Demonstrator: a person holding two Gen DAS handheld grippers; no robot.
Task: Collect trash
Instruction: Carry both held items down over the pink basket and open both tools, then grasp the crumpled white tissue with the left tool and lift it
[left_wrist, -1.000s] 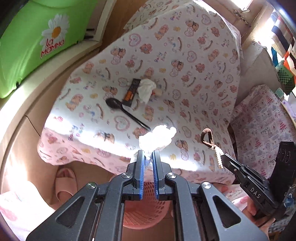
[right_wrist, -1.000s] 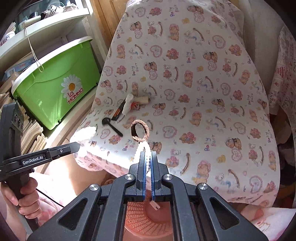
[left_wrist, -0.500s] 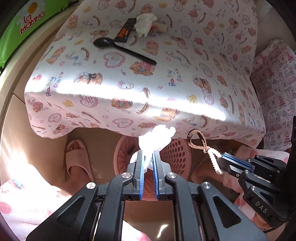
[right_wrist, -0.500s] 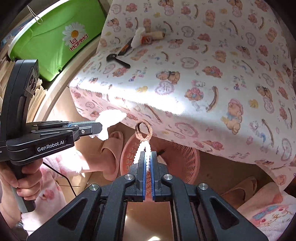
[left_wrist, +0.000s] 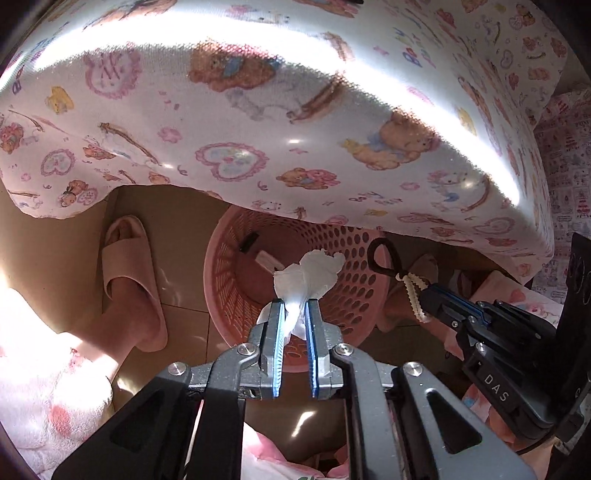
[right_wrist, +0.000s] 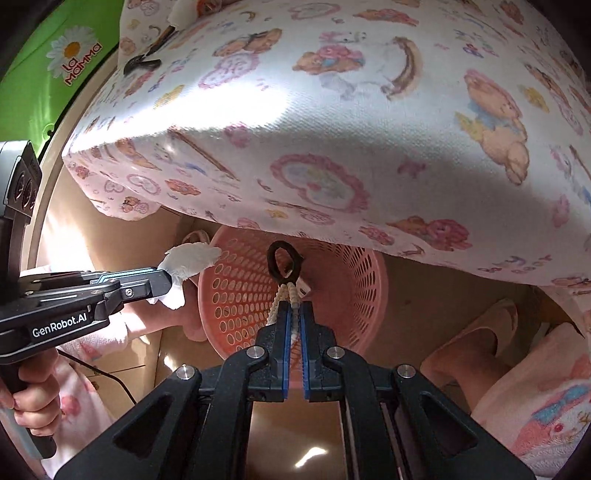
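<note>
My left gripper (left_wrist: 294, 303) is shut on a crumpled white tissue (left_wrist: 308, 275) and holds it over the near rim of a pink perforated basket (left_wrist: 354, 258) standing on the floor under the table edge. My right gripper (right_wrist: 294, 304) is shut on a cream cord with a dark loop (right_wrist: 283, 260) and holds it above the same basket (right_wrist: 236, 295). The basket holds a small black piece (left_wrist: 248, 242) and a pale scrap (left_wrist: 269, 261). Each gripper shows in the other's view: the right one (left_wrist: 424, 293), the left one (right_wrist: 168, 280).
The table with a teddy-bear cloth (left_wrist: 295, 122) overhangs the basket. A black spoon (right_wrist: 142, 64) and more trash lie on its far part. A pink slipper (left_wrist: 129, 280) lies left of the basket, another (right_wrist: 480, 339) to the right. A green box (right_wrist: 55, 62) stands at the left.
Both grippers have come down from above the tabletop to below its edge, carrying the tissue and the cord to the basket's mouth. The basket now fills the middle of both views.
</note>
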